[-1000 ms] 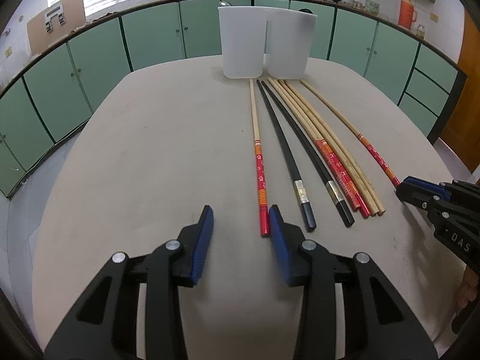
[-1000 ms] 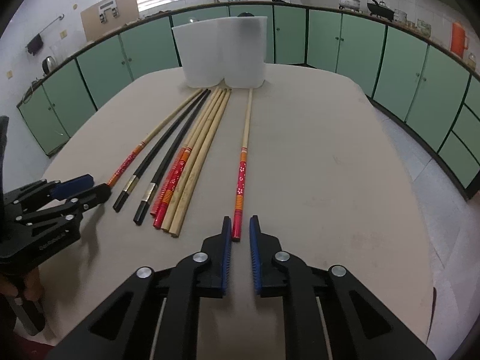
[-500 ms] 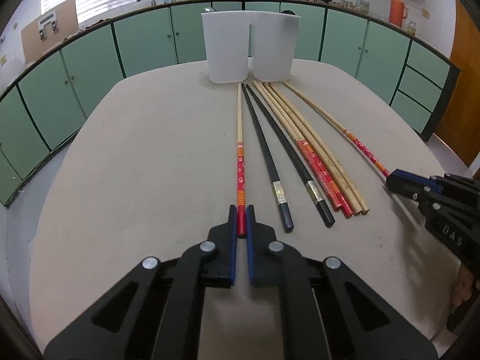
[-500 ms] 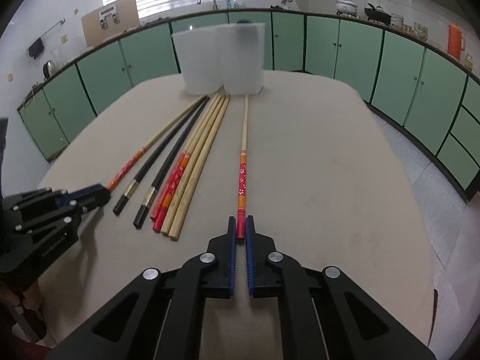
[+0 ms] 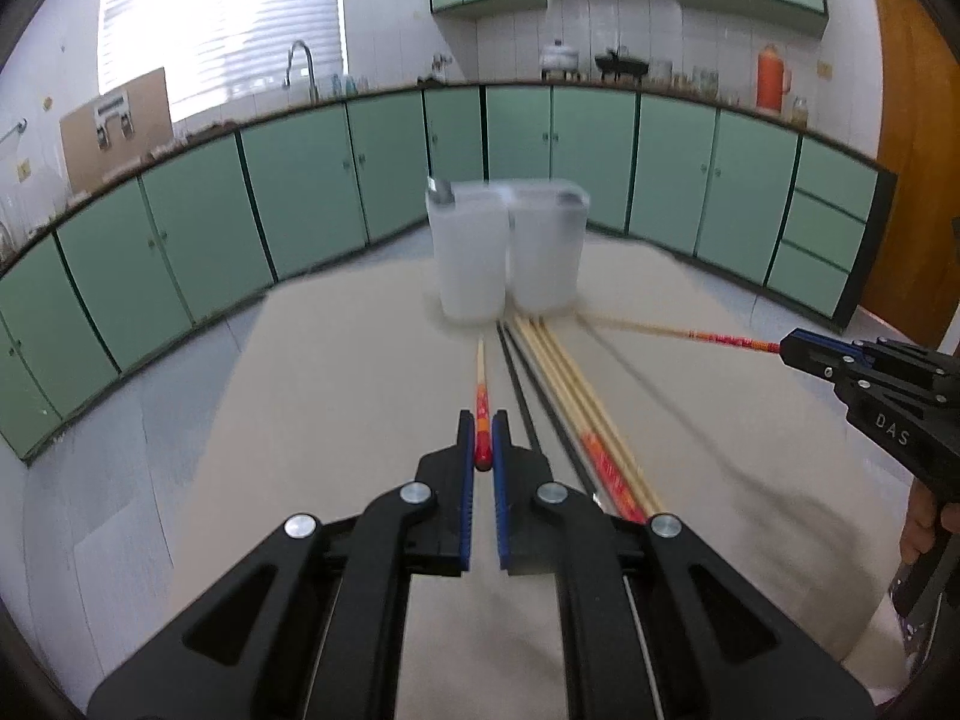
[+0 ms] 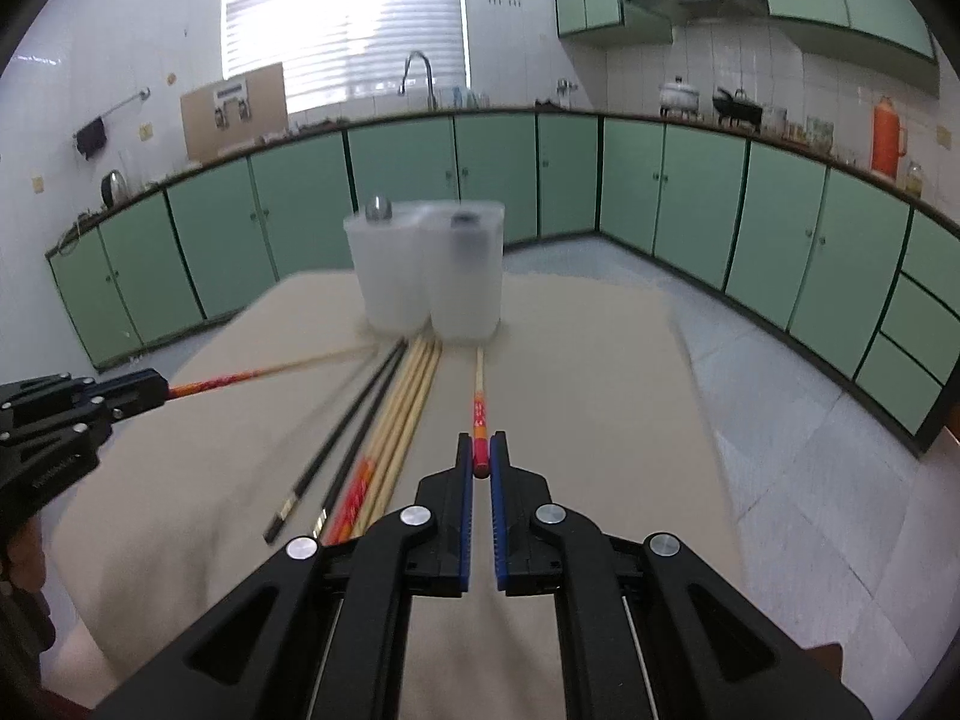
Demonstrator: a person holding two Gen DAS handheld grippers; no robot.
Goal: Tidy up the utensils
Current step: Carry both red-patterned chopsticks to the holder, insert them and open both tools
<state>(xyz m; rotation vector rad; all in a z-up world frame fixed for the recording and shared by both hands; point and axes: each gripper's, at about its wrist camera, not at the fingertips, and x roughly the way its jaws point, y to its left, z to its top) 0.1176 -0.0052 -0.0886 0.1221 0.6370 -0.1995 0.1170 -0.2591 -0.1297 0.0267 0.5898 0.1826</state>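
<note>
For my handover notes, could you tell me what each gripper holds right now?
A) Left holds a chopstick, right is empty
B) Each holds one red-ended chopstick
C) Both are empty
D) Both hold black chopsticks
B: the left gripper is clamped on the red end of a chopstick, and the right gripper on another red-ended chopstick; the black pair lies on the table.
</note>
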